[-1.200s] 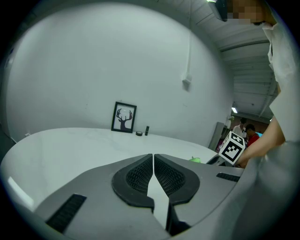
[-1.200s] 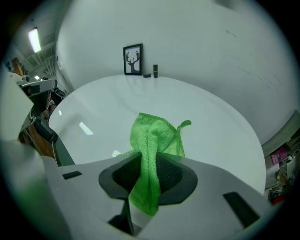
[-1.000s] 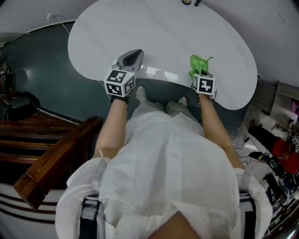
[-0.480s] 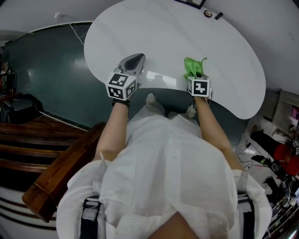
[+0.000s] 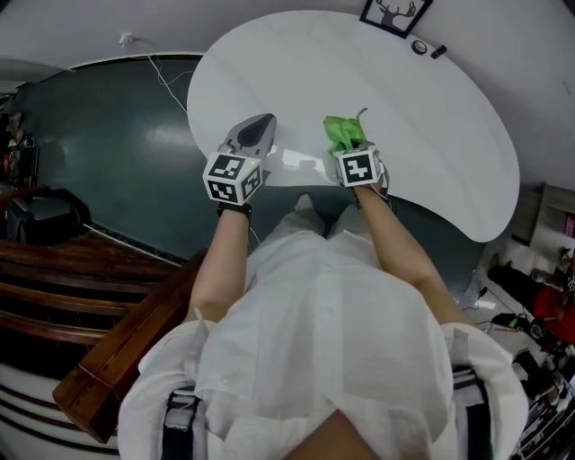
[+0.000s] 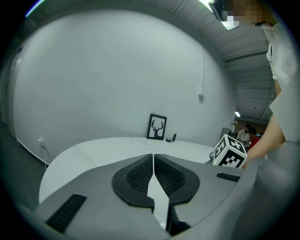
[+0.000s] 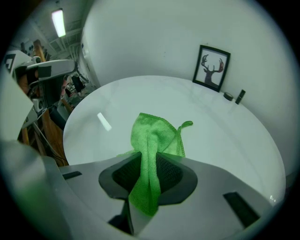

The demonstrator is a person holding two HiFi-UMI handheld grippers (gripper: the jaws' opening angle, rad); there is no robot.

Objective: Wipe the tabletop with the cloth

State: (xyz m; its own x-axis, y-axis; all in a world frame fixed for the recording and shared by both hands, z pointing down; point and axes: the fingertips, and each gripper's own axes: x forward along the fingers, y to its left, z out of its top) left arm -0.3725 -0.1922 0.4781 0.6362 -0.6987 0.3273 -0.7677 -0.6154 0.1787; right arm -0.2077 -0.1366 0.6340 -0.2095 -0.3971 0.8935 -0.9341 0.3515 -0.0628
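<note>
**A:** From overhead, which way does the cloth [image 5: 344, 132] run?

**B:** Its long way goes straight out from the person, towards the middle of the white table [image 5: 431, 117]. It sits close to the near edge, with its back end caught in the right gripper [image 5: 353, 149]. The left gripper [image 5: 261, 120] is over the same edge, apart from the cloth and pointing the same way.

**A:** What does it look like from there?

**B:** Bright green, soft, bunched into a crumpled wad. At the far edge, by the wall, stands a framed picture [image 5: 395, 13]. A small round thing [image 5: 420, 47] and a dark stick [image 5: 437, 51] lie next to it, all well apart from the cloth. Wooden steps [image 5: 81, 278] are down on the floor to the left.

**A:** And looking along the left gripper?

**B:** Its jaws are pressed together with nothing in them. Beyond them are the white tabletop and the picture, which shows a deer's head. The other gripper's marker cube [image 6: 229, 152] is off to the right.

**A:** Along the right one?

**B:** It's clamped on the cloth. A narrow folded band runs up between the jaws, then fans out ahead of the tips over the table. I can't tell whether it touches the top. It has a stitched hem, and a small loop curls up at its far right corner. The picture is well beyond it.
</note>
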